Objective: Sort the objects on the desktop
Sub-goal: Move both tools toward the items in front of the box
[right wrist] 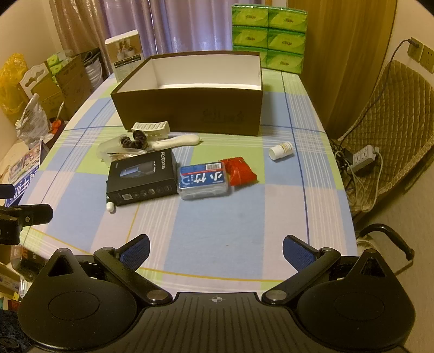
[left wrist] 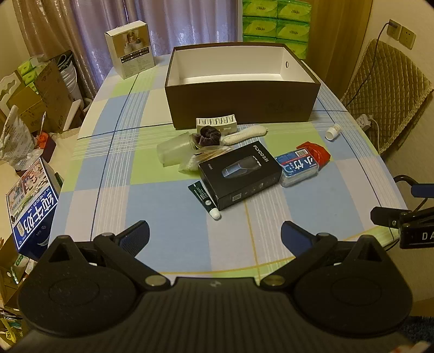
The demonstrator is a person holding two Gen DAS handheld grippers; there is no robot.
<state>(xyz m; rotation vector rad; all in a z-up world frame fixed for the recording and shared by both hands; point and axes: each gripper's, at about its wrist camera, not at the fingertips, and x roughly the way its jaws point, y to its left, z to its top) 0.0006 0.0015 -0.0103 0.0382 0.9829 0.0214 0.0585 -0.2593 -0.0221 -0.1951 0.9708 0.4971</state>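
Sorting looks unstarted: the brown box at the far side shows nothing inside, while the black carton, blue packet, red pouch and small bottle lie scattered nearer. Left gripper and right gripper hover wide open, holding nothing.

This is a lived-in room of a home, with a worktop under a checked blue, green and white cloth as its centre. Behind the worktop hang purple and beige curtains and a stack of green tissue packs; to its left sit cardboard cartons and a printed milk carton box. To its right stand a chair with a quilted cover, a wall socket and a power strip.
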